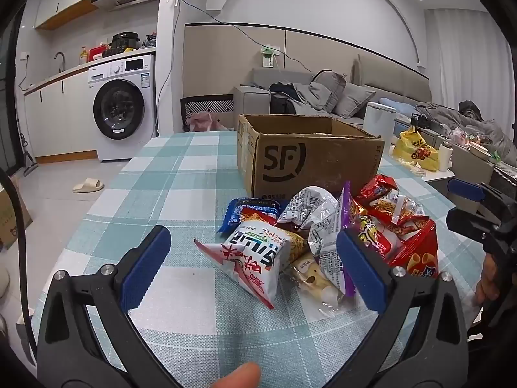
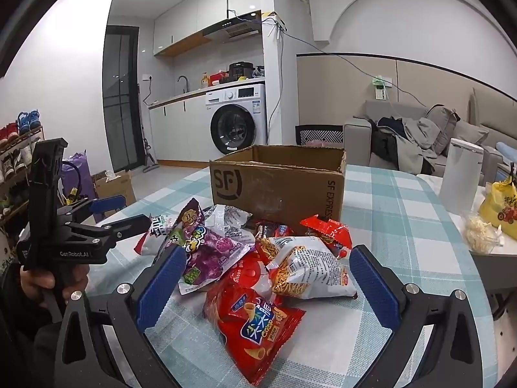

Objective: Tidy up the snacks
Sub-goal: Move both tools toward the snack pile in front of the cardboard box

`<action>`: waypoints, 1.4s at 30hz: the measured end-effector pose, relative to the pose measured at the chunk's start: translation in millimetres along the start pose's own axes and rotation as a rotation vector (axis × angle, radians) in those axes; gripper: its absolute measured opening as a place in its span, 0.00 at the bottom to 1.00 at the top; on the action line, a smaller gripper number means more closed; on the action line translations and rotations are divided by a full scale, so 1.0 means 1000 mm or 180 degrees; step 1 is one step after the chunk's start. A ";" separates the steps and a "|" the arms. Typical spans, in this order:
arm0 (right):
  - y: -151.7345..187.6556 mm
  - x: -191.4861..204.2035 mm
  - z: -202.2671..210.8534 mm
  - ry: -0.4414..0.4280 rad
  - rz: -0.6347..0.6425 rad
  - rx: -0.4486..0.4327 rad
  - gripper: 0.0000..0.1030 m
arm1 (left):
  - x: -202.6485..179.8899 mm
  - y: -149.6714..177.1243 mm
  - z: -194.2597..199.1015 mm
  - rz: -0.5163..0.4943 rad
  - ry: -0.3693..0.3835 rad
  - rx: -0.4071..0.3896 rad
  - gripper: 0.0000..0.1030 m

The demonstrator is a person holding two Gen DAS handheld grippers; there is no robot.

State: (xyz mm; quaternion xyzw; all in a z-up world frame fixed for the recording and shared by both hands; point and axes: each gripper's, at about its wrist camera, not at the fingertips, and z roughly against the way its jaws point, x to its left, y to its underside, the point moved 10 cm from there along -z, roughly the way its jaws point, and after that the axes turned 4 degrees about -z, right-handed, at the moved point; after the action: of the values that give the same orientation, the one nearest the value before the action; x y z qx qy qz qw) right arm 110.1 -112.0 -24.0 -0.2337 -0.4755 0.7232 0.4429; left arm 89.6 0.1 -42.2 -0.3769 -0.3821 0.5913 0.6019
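A pile of snack bags lies on the checked tablecloth (image 1: 168, 168) in front of an open cardboard box (image 1: 310, 158) (image 2: 278, 187). In the left wrist view, a white-and-red bag (image 1: 252, 258) is nearest, with a silver bag (image 1: 315, 216), a blue packet (image 1: 248, 210) and red bags (image 1: 397, 236) behind it. My left gripper (image 1: 252, 234) (image 2: 126, 211) is open just before the pile, touching nothing. My right gripper (image 2: 267, 252) (image 1: 458, 205) is open too, over a red cone-snack bag (image 2: 255, 326), a white noodle-stick bag (image 2: 307, 268) and a purple bag (image 2: 206, 245).
A white cylindrical appliance (image 2: 462, 174), a yellow bag (image 2: 499, 207) and a clear bag of food (image 2: 481, 232) sit on a side surface to the right. A sofa with clothes stands behind the box. A thumb (image 1: 239, 375) shows at the bottom edge.
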 end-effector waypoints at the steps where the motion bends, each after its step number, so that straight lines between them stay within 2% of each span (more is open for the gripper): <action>1: 0.000 0.001 0.001 0.0000 0.0005 -0.0003 1.00 | 0.000 0.002 -0.001 -0.0007 -0.0003 0.0066 0.99; 36: 0.003 0.004 -0.004 -0.0048 -0.0036 0.0044 1.00 | 0.011 -0.001 -0.001 0.0088 -0.0056 0.0044 0.99; 42: 0.005 0.004 -0.006 -0.0055 -0.0018 0.0128 1.00 | 0.013 -0.001 -0.001 0.0099 -0.0054 0.0049 0.99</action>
State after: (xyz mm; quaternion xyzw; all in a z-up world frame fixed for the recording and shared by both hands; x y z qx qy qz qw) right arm 110.2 -106.1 -31.0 -0.2171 -0.4654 0.7334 0.4455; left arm 91.4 12.7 -41.2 -0.3731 -0.3767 0.6067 0.5923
